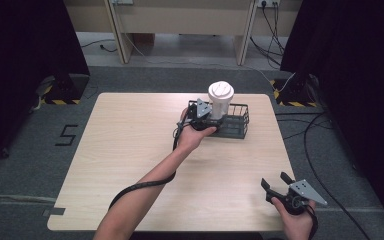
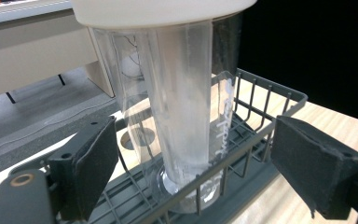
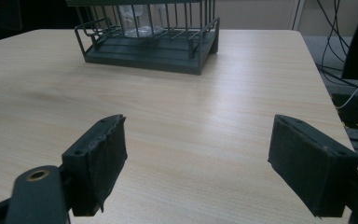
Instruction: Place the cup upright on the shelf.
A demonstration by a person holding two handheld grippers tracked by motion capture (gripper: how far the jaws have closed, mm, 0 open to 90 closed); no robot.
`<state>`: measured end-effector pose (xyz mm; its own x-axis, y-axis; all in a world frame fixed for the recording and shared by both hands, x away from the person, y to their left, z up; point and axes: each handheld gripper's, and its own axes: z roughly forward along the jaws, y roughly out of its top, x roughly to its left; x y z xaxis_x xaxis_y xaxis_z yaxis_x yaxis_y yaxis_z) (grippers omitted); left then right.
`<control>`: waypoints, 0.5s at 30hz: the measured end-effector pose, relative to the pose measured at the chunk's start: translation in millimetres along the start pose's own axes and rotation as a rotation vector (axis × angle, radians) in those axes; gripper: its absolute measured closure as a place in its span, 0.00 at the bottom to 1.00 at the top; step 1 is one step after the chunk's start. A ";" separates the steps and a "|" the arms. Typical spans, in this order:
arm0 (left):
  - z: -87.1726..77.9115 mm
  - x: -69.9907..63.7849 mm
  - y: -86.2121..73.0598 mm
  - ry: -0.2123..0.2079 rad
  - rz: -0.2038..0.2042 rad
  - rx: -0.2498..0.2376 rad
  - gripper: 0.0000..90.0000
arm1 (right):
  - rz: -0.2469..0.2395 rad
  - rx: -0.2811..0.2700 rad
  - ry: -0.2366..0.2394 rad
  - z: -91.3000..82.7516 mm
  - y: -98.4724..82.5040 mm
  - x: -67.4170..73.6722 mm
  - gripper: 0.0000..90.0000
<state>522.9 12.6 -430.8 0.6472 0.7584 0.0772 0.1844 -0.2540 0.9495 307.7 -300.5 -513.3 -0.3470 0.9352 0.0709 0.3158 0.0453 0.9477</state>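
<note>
Tumbler (image 1: 220, 101) of clear plastic, capped by a broad white lid (image 1: 221, 92), standing upright in the left part of a dark wire basket (image 1: 237, 124) placed toward the far edge of the wooden table (image 1: 130, 150). In the left gripper view the tumbler (image 2: 182, 102) rises between the two black padded jaws, its foot resting on the basket's wire floor (image 2: 135, 196); its wall is thin, see-through and smooth, with pale lettering down one side. By appearance it is light and probably empty, fairly stiff yet liable to flex or crack under a hard squeeze, and slippery against anything but soft pads; the likeliest hold is across the mid-body, above the basket rim (image 2: 261, 135) and below the lid, where the tapered wall is reachable from both sides. The left gripper (image 1: 203, 118), held by the person's left hand (image 1: 192, 135), sits just beside the tumbler at the basket's near-left corner; its jaws stand wide apart, one on each side of the tumbler and touching neither it nor, as far as can be told, the wires. The right gripper (image 1: 275, 183) hangs low over the table's near-right corner, well apart from the basket (image 3: 149, 39), jaws likewise spread and holding nothing.
</note>
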 end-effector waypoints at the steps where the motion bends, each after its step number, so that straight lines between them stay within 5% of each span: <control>1: -2.1 0.1 -0.1 -0.001 0.001 -0.001 0.16 | 0.000 0.000 0.000 0.0 0.0 0.1 0.22; 15: -26.2 5.3 -9.1 0.000 0.007 -0.005 0.16 | 0.002 -0.001 -0.004 -0.1 0.0 0.6 0.22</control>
<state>505.3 34.6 -431.0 0.6489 0.7563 0.0838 0.1764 -0.2566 0.9503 307.4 -299.9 -513.3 -0.3424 0.9368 0.0713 0.3154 0.0431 0.9480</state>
